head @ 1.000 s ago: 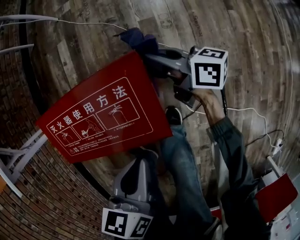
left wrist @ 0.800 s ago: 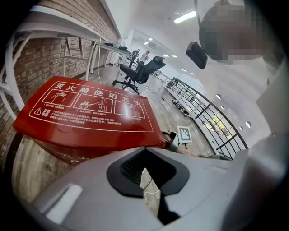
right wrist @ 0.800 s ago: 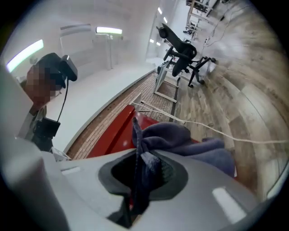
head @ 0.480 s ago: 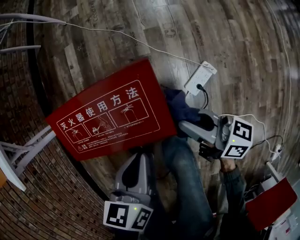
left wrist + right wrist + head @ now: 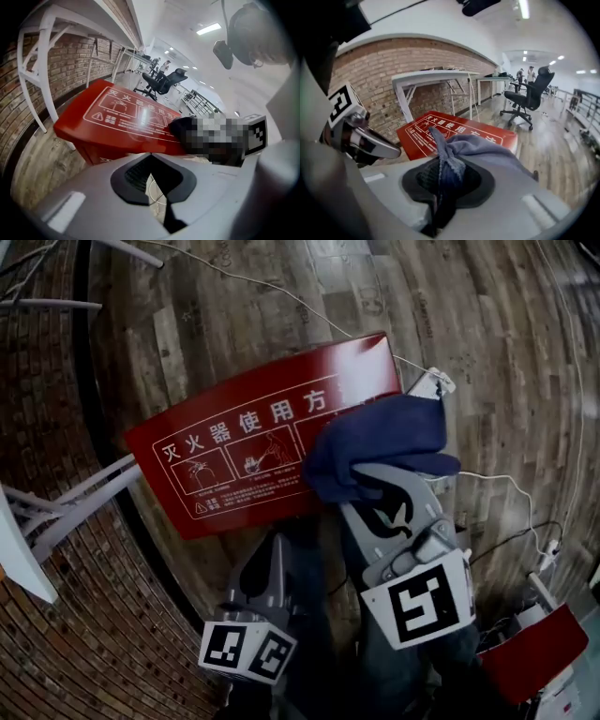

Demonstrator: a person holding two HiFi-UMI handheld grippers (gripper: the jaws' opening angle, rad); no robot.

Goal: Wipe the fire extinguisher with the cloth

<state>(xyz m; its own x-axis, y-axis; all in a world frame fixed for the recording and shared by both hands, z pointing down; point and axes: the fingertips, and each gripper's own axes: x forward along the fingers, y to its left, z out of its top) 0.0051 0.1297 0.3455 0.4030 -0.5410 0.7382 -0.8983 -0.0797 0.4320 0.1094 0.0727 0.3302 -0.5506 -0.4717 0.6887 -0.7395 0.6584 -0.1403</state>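
Nearest you, your left gripper (image 5: 277, 547) has its fingers closed together with nothing between them, just short of the near edge of the red fire extinguisher box (image 5: 234, 456). Beside it, your right gripper (image 5: 373, 486) has its fingers clamped on the blue cloth (image 5: 380, 437), which bunches over the right end of the box's sloping lid and hides its near right corner. Beyond that end a white power strip (image 5: 433, 384) lies on the wood floor (image 5: 244, 315), and the box stands beside the brick wall (image 5: 42, 418)
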